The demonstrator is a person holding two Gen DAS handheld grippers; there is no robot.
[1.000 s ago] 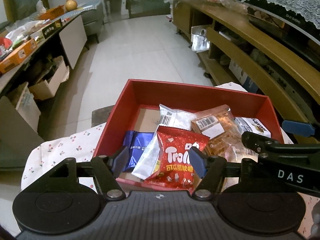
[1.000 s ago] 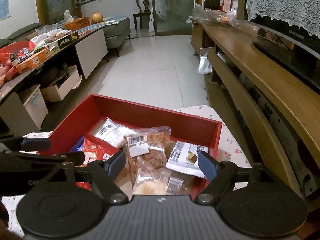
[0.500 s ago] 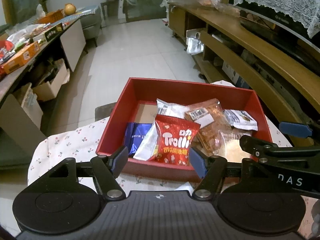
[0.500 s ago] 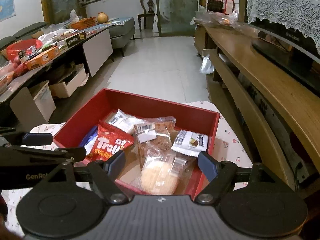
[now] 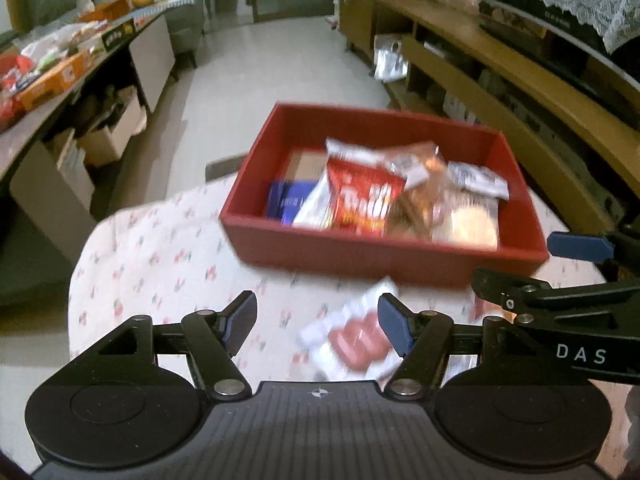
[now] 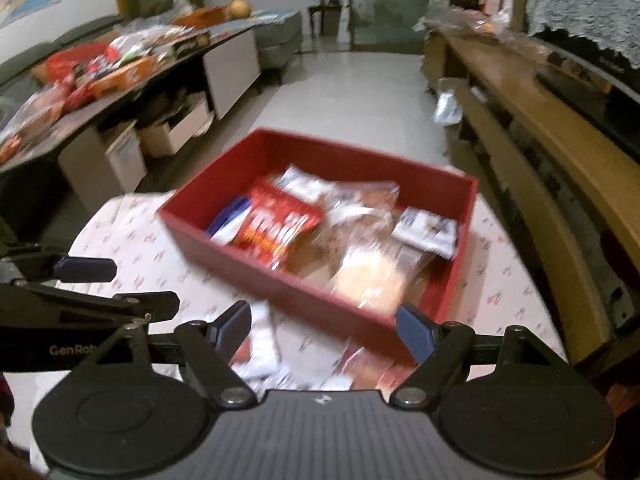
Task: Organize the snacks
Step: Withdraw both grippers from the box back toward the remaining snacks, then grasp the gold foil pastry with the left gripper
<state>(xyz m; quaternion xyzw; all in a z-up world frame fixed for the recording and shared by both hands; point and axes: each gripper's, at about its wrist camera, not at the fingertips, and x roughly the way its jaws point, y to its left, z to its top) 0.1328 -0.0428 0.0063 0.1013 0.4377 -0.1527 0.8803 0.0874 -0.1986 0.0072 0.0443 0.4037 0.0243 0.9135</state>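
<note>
Hovering low, the left hand-held gripper (image 5: pixel 318 322) has its jaws apart and empty; the right hand-held gripper (image 6: pixel 322 330) likewise. Nearest on the cloth-covered bench (image 5: pixel 160 248) lies a loose red-and-white packet (image 5: pixel 348 340), just short of the left fingertips; a second, blurred packet (image 6: pixel 360 364) lies right. Farther, the red box (image 5: pixel 384 254) holds several snacks. Step judged: fetching strays. Next: close on the near packet, carry it boxward.

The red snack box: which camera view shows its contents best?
The left wrist view: the red snack box sits centred, showing every packet. The right wrist view shows the same box at an angle, contents more blurred.
</note>
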